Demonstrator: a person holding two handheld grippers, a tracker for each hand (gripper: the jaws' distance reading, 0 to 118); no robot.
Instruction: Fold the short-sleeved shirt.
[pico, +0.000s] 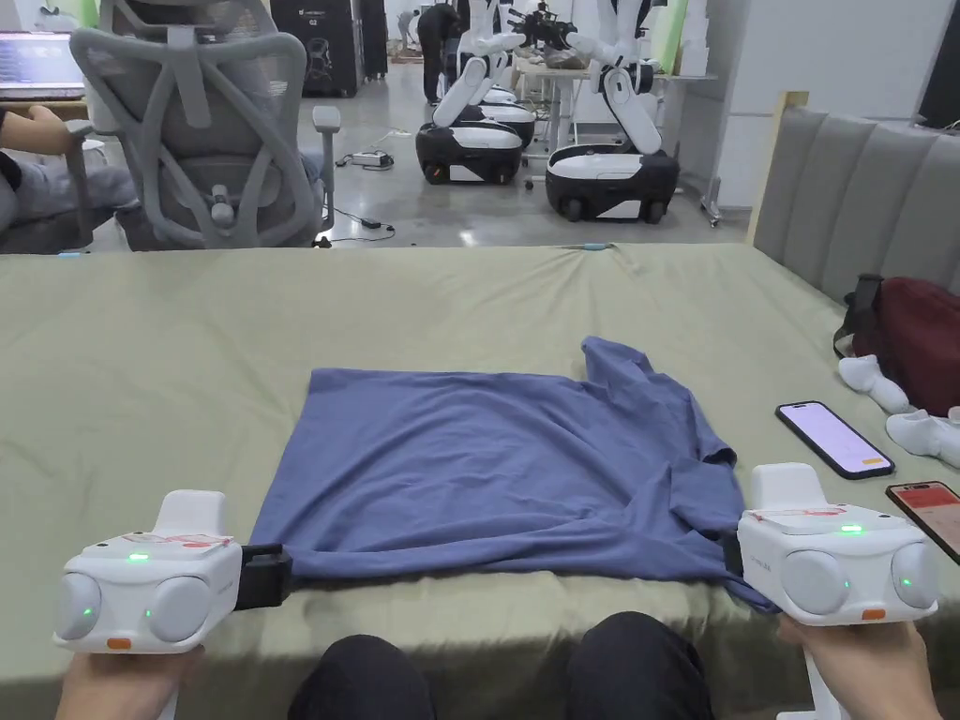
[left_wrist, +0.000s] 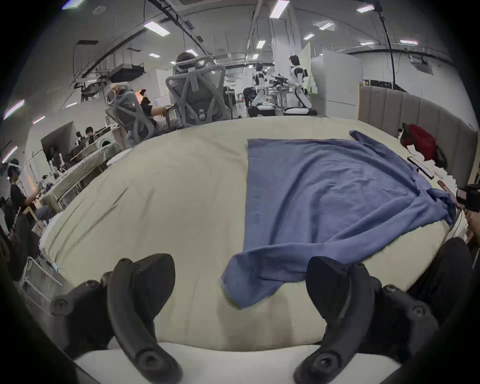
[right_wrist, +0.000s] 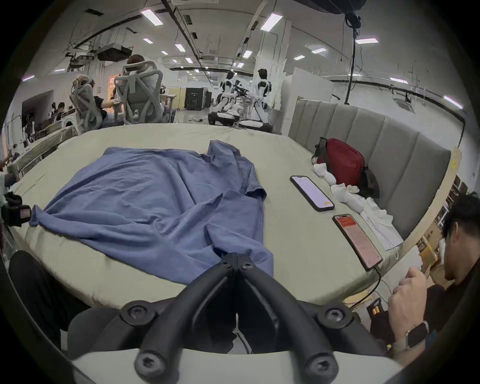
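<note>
A blue short-sleeved shirt lies spread and wrinkled on the green-covered bed, one sleeve bunched at the far right. My left gripper sits at the shirt's near left corner. In the left gripper view its jaws stand wide apart, and the corner of the shirt lies loose between them. My right gripper is at the near right edge. In the right gripper view its jaws are shut together on a fold of the shirt.
Two phones lie right of the shirt, with white socks and a red bag against the padded headboard. Office chairs and wheeled robots stand beyond the far edge. My knees are at the near edge.
</note>
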